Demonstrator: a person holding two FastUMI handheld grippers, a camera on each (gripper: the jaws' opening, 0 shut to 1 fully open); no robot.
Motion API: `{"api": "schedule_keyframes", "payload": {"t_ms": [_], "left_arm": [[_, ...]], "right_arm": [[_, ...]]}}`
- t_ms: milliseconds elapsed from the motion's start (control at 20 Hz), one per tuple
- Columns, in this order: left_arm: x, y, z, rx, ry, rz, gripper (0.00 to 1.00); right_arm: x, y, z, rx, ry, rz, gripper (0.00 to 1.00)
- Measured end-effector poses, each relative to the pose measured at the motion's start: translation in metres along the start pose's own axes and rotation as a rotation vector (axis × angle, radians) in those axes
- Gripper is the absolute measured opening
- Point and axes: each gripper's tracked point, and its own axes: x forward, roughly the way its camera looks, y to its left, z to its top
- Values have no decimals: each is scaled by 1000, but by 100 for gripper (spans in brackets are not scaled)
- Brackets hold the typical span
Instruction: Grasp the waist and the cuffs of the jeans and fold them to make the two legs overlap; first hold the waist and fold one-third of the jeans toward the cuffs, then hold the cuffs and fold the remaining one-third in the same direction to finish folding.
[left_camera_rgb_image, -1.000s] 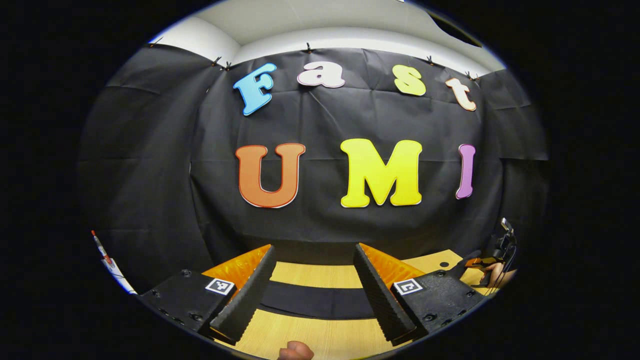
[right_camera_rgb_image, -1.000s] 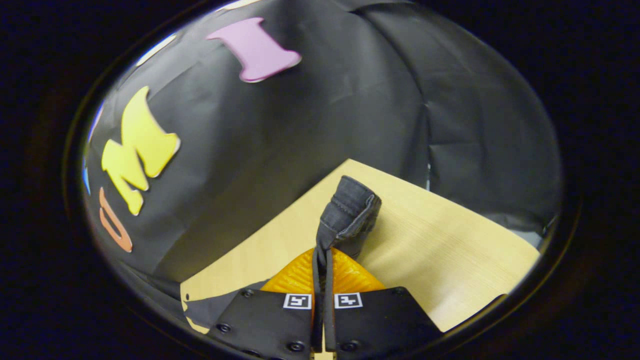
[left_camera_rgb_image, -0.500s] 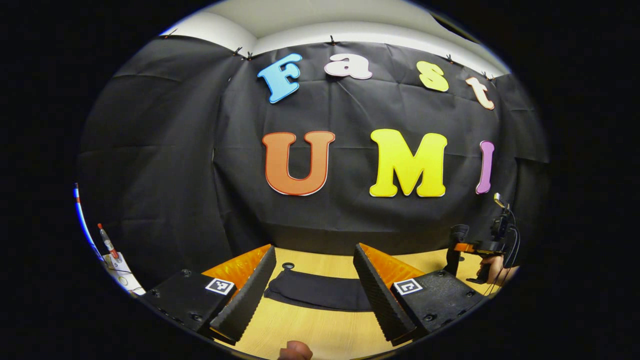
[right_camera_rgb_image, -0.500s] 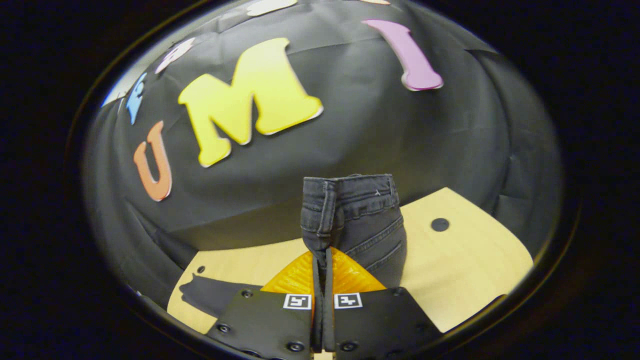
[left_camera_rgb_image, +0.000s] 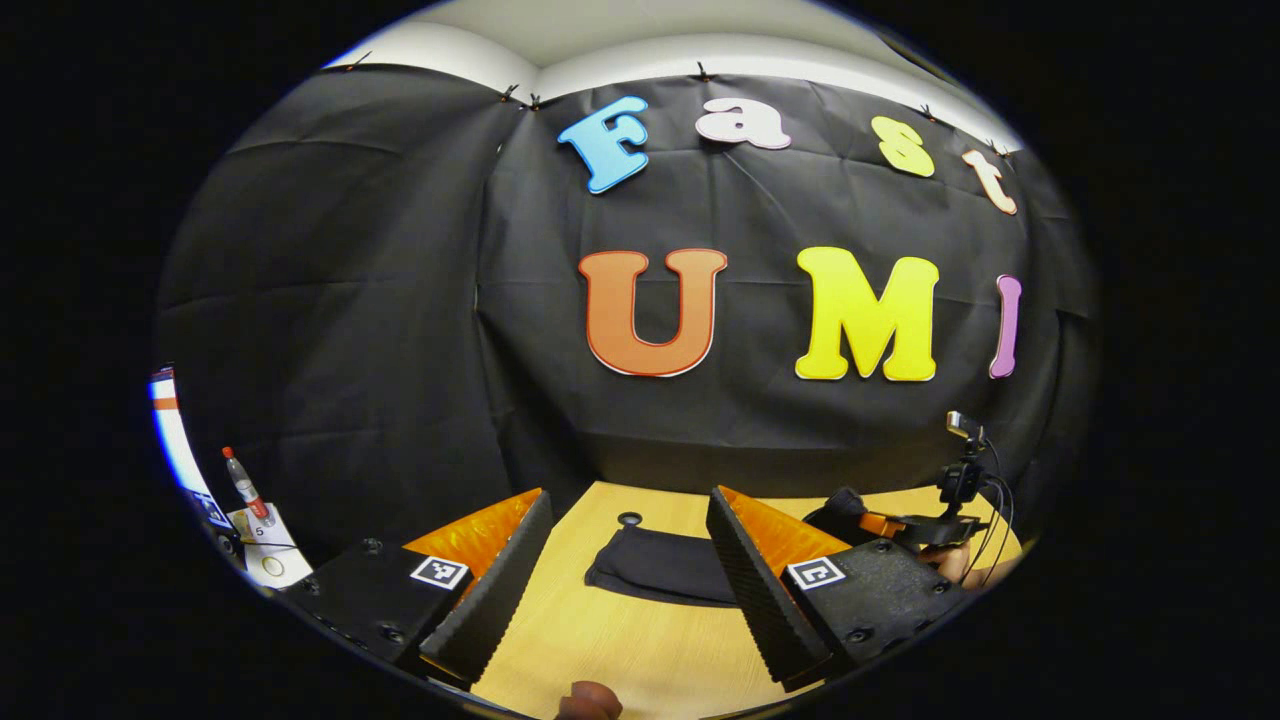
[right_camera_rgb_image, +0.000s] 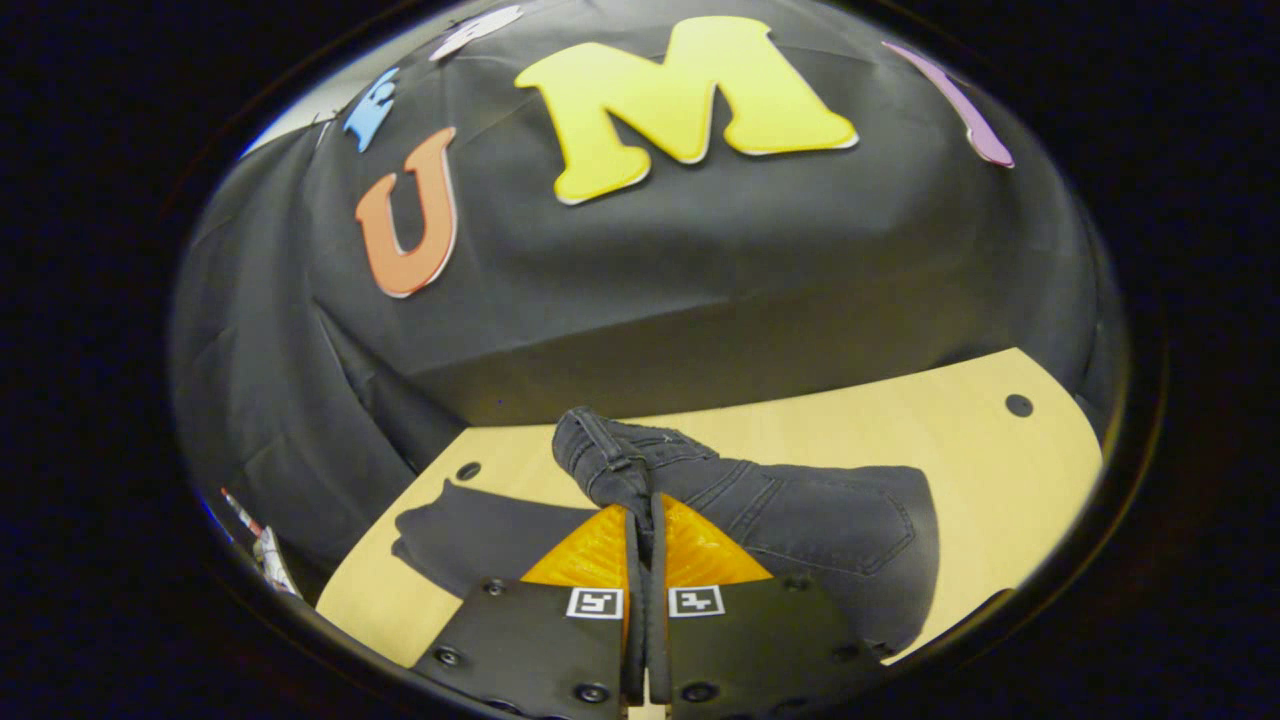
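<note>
Table (right_camera_rgb_image: 960, 430) first: pale wood top against the booth's black cloth wall, with small dark holes in it. The jeans (right_camera_rgb_image: 800, 520) lie across it in the right gripper view, dark charcoal denim with the back pocket and seam stitching facing up. In the left gripper view part of them shows as a flat dark strip between that gripper's fingers, farther off on the table; I cannot tell whether that end is the cuffs.

Step in hand, as I read it: the waist fold, the first third going toward the cuffs. The waist (right_camera_rgb_image: 600, 455) is bunched and raised above the rest of the fabric, so the fold does not look laid down yet.

Right gripper (right_camera_rgb_image: 645, 530): jaws pressed together with a pinch of the waistband between them, denim rising straight out of the nip. It also shows in the left gripper view at the far right, low over the table, with the hand holding it behind.

Left gripper (left_camera_rgb_image: 625, 575): jaws wide apart, holding nothing, hovering above bare table just short of the dark strip.

Next move probably calls for carrying the waist over and setting it flat on the legs, edges squared, before letting go. One-point grip on heavy denim — the free side may sag or twist. The left gripper is free to take the other waist corner or pin the fabric.
</note>
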Motion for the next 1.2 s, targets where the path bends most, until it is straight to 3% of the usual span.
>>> {"api": "schedule_keyframes", "payload": {"t_ms": [300, 450, 600, 650, 800, 850, 900, 950, 1050, 1200], "left_arm": [[-4, 15, -8, -9, 13, 22, 99], [-3, 17, -10, -17, 15, 20, 100], [-1, 14, -10, -17, 12, 18, 100], [-1, 13, -10, -13, 8, 16, 100], [-2, 9, -5, 8, -4, 8, 100], [-2, 10, -4, 11, -7, 7, 100], [-1, 8, -3, 12, -11, 5, 100], [0, 8, -3, 12, -13, 1, 100], [4, 8, -5, 13, -17, -4, 99], [17, 2, -12, -30, 1, -27, 99]], "right_arm": [[1, 28, -62, -75, 84, 19, 2], [0, 22, -95, -134, 116, 6, 2], [3, 11, -146, -205, 233, -8, 5], [1, 13, -152, -195, 242, -3, 10], [3, 14, -151, -203, 215, -11, 36], [2, 15, -148, -217, 211, -17, 37], [1, 17, -147, -225, 207, -6, 46], [-1, 26, -141, -211, 191, 26, 44], [-6, 31, -115, -214, 136, 24, 98], [-11, 30, -82, -209, 70, 25, 98]]}}
